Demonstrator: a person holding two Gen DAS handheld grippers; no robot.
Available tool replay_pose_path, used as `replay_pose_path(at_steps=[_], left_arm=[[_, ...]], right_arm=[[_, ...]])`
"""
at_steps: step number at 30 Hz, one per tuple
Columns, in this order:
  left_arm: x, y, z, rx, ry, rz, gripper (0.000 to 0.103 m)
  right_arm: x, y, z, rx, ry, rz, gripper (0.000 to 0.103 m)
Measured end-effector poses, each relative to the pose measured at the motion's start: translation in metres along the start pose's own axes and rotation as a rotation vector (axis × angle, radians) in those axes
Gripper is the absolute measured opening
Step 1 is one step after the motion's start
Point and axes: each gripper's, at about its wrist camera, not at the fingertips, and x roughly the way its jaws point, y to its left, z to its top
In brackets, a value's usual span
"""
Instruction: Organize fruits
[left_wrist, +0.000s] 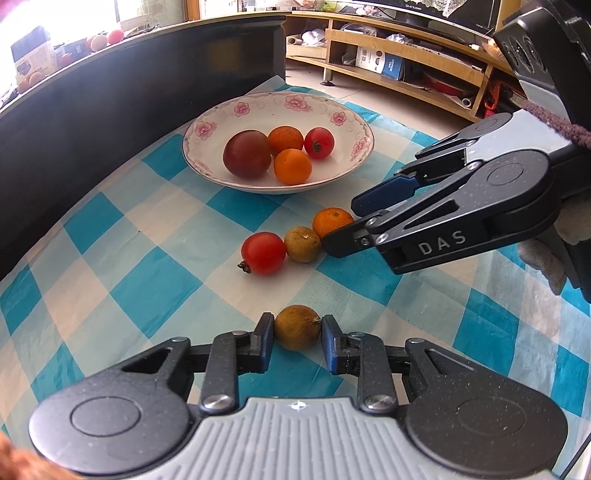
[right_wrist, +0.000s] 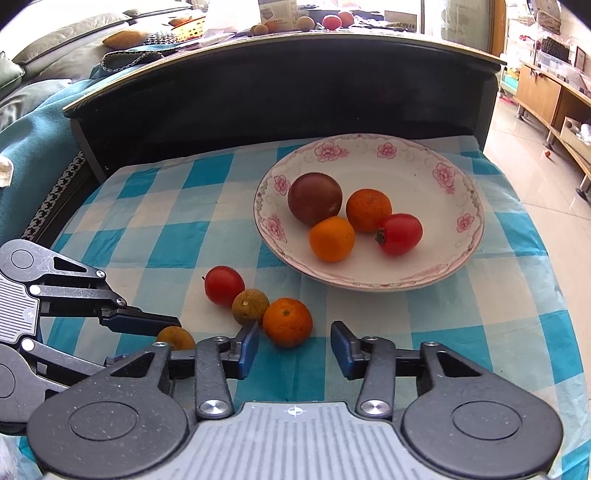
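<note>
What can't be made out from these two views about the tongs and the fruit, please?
- Left tongs around the brown fruit: both views leave it unclear whether the pads actually press it.
- Right wrist view: that brown fruit is partly hidden behind the right tongs' linkage.
- Left wrist view: the right tongs cover one side of the loose orange.
- Fruit on the dark ledge: too small and overexposed to identify.
</note>
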Motion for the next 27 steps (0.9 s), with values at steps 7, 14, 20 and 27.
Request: replay_pose_path(at_steps=[7,14,20,27], left_arm=[[0.000,0.003,0.001,-0.020,0.001,-0.010,0.036],[-0.003,0.005,0.005,-0.017,-0.013,0.002,0.036],[-0.006,0.008,0.012,-0.019,-0.035,0.013,0.036],[-0.016,0.008,0.030,-0.014,-0.098,0.025,0.036]], right_arm=[[0.007,0.002,0.000,-0.031,-0.014,0.018,0.032],[0.004,0.004,0.000,-0.034,0.008,0.019,0.024],[-0.008,0.004,0.000,-0.025,-0.001,0.037,0.024],[-0.024,0.001,0.006,-0.004,-0.048,0.048,0.024]])
